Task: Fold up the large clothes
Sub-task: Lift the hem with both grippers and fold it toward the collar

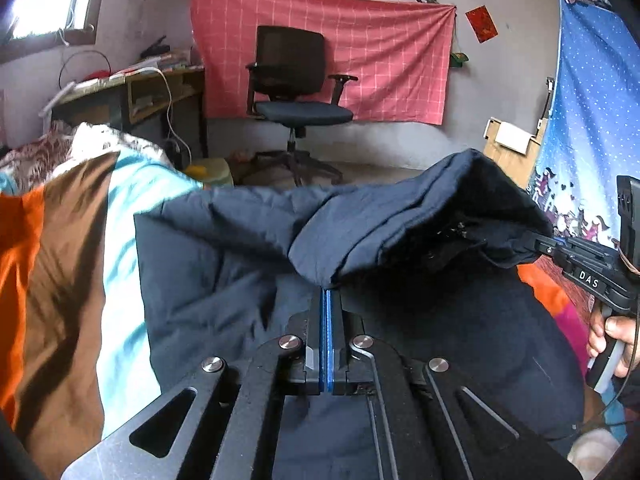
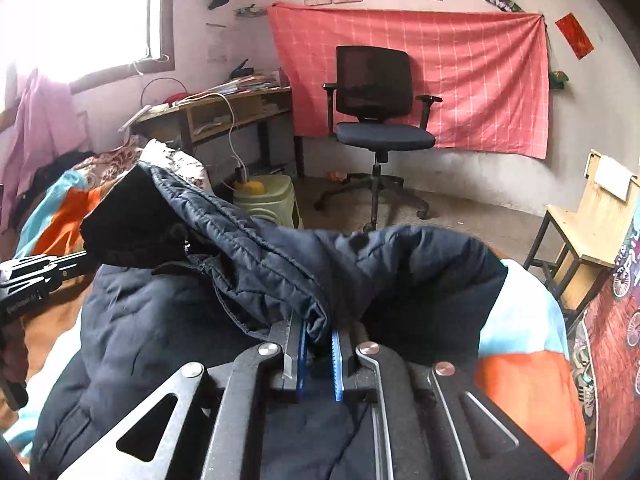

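A dark navy padded jacket [image 1: 224, 248] lies on a bed covered by an orange, brown and turquoise striped bedspread [image 1: 60, 280]. My left gripper [image 1: 328, 294] is shut, its blue pads pinching a fold of the jacket's edge. My right gripper [image 2: 320, 330] is shut on a quilted edge of the same jacket [image 2: 160, 320]. The fabric between both grips is raised off the rest of the garment. In the left wrist view the right gripper [image 1: 540, 245] enters from the right with a hand [image 1: 612, 332] on its grip. The left gripper [image 2: 82, 257] shows at the left edge of the right wrist view.
Beyond the bed stand a black office chair [image 2: 380, 120], a cluttered wooden desk [image 2: 224, 108] with a white cable, and a green plastic stool [image 2: 268, 200]. A wooden chair [image 2: 588, 232] is at the right. A pink checked cloth [image 2: 440, 72] hangs on the wall.
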Motion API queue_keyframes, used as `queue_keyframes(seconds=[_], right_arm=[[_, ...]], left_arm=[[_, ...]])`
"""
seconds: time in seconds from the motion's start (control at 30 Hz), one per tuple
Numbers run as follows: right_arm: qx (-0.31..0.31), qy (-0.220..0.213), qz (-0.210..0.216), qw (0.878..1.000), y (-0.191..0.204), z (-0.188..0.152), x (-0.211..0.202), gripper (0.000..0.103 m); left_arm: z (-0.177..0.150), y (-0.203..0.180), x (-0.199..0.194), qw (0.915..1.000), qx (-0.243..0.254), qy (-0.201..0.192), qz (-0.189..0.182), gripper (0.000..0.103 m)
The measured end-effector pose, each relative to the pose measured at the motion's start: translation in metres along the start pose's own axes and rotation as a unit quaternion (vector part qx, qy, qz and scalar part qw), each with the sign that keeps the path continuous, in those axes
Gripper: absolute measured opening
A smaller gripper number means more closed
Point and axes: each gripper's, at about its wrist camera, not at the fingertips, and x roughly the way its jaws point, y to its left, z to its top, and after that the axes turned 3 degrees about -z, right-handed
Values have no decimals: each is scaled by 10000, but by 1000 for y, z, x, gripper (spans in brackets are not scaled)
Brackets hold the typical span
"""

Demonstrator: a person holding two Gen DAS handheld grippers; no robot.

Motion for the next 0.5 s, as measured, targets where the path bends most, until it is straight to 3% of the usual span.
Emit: queue_keyframes(seconds=[0.17, 0.4, 0.5], right_arm=[[146, -30, -119, 9998, 9, -23, -4, 9], [602, 449, -445, 9962, -3, -47, 60, 9], [653, 597, -640, 9940, -9, -55, 85, 9]], left_arm=[[-21, 4, 21, 9989, 74, 451, -62, 0], [-25, 14, 74, 9971, -104, 757, 51, 0], [-27, 23, 87, 9964, -280, 802, -81, 0]])
